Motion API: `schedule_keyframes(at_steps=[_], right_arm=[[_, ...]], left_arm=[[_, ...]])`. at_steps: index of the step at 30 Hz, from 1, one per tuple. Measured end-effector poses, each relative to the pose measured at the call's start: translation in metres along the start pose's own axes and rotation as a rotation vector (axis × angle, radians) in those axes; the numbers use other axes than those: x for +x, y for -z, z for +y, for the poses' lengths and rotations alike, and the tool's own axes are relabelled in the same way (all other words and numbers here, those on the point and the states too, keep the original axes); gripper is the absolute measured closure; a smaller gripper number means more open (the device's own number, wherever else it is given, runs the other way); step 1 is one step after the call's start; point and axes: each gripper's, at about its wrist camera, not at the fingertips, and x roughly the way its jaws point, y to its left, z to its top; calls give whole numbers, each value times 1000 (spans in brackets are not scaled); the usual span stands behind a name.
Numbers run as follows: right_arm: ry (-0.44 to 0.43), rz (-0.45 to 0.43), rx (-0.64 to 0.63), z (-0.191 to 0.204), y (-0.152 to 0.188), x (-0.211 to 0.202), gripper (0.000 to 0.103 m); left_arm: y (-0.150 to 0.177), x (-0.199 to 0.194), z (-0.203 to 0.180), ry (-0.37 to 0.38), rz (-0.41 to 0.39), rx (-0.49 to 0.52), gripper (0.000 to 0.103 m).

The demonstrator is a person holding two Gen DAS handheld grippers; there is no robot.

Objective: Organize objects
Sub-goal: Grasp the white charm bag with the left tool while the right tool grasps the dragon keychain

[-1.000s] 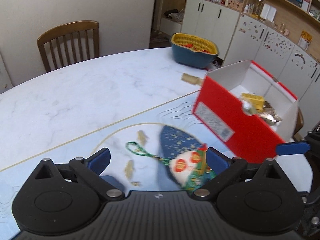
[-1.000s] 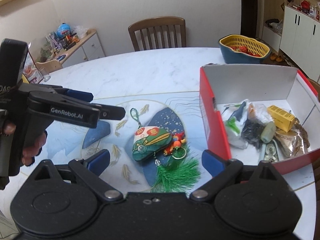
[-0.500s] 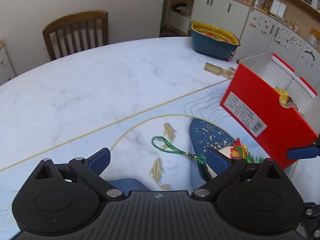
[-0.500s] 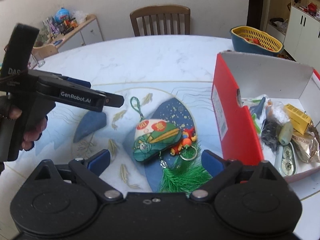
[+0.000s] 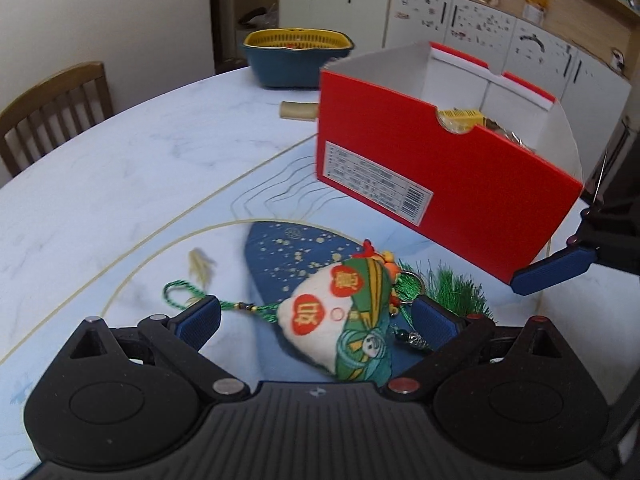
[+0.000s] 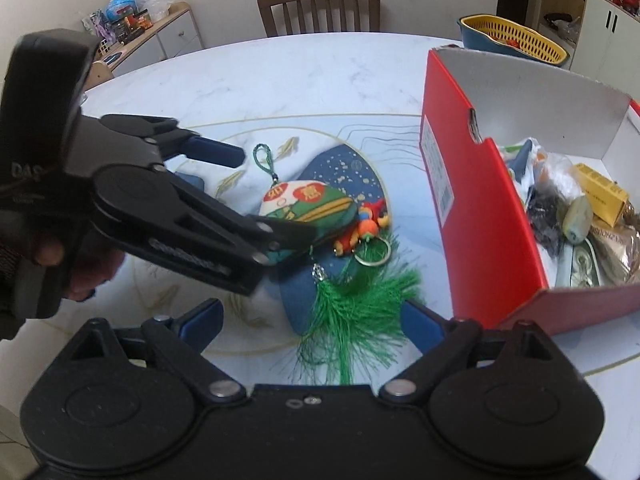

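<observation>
A round marble table (image 5: 120,152) fills both views, with a wooden chair (image 6: 319,6) at its far edge and white cupboards (image 5: 460,28) behind. On the table's blue printed patch lies a stuffed charm (image 5: 344,316), white and green with red badges, its green cord loop (image 5: 180,292) trailing toward 9 o'clock and its green tassel (image 6: 356,308) spreading toward 6 o'clock in the right wrist view. A red box (image 6: 480,216) with a white inside stands just beside it at 3 o'clock, holding a yellow carton (image 6: 600,192), bags and other small items. A blue tub with a yellow basket (image 5: 298,54) sits at 12 o'clock, well apart. The left gripper (image 5: 316,320) is spread wide, 1 finger on each side of the charm, close over it; contact cannot be told. The right gripper (image 6: 316,324) is also wide apart, over the tassel, holding nothing. A hand (image 6: 72,264) grips the left tool's handle.
</observation>
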Motion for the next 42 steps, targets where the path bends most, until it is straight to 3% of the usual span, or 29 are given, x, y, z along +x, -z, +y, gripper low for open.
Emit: schedule_keyframes(at_steps=[6, 15, 18, 24, 32, 37, 42], right_arm=[[5, -1, 12, -2, 3, -2, 8], [9, -13, 23, 0, 2, -3, 8], [11, -20, 30, 0, 1, -4, 8], [10, -33, 51, -4, -3, -6, 8], [-8, -31, 114, -5, -18, 9, 7], [-50, -2, 145, 4, -29, 23, 11], [-26, -8, 91, 24, -38, 38, 18]], left_arm=[[3, 10, -3, -8, 0, 9, 3], [4, 14, -1, 7, 13, -8, 36], [6, 13, -1, 11, 10, -2, 42], [13, 4, 14, 15, 9, -28, 44], [37, -27, 57, -36, 7, -86, 45], [55, -46, 78, -61, 25, -94, 45], [75, -62, 90, -55, 46, -125, 45]])
